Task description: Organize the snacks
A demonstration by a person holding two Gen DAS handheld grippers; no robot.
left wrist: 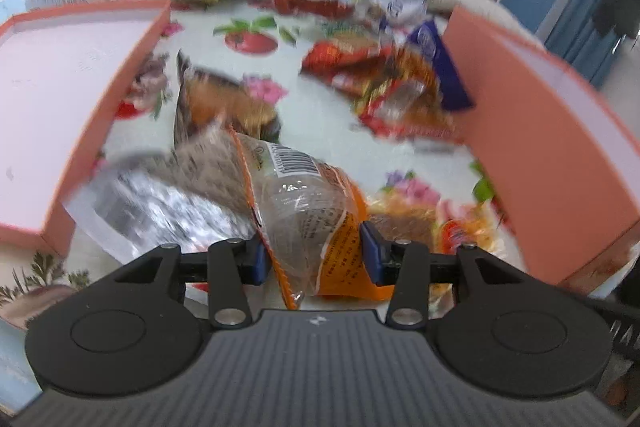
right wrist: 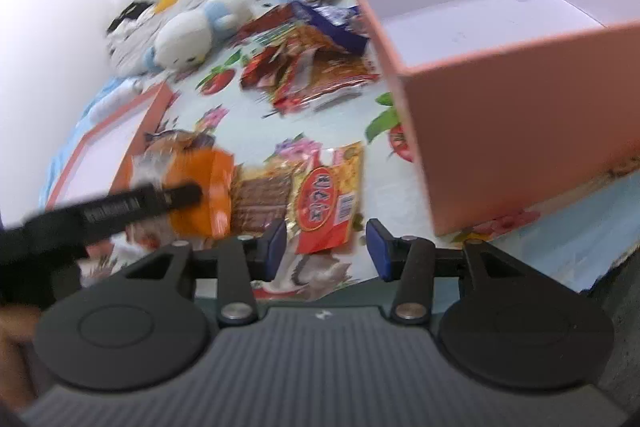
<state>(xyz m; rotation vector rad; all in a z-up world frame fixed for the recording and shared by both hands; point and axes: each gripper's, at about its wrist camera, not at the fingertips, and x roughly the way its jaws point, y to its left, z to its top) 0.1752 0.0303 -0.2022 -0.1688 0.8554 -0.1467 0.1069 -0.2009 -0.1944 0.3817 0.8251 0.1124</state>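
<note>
Right now the left gripper (left wrist: 312,259) has its blue pads pinched onto an orange snack packet (left wrist: 308,211), a crinkly bag with a clear window and a barcode near its top; the right wrist view shows it lifted just off the flowered cloth (left wrist: 320,111). The right gripper (right wrist: 326,247) hangs with its fingers spread and nothing between them, just above a red-and-gold wafer packet (right wrist: 324,203) lying flat on the cloth.

Taking the deep pink box (right wrist: 520,147) as the landmark: the held packet is well to its left, the wafer packet lies between them, and a heap of red and purple wrappers (right wrist: 312,67) sits against the box's far-left corner. A shallow pink lid (left wrist: 60,99) lies further left again, with a silver foil bag (left wrist: 160,211) near its edge.

To do this step well, I'd carry the packet over the box wall with room to spare, since the slack film hangs down and could catch the stiff card rim. The grip is on a loose fold, so a gentle, steady swing seems wise, letting go low inside the white interior
</note>
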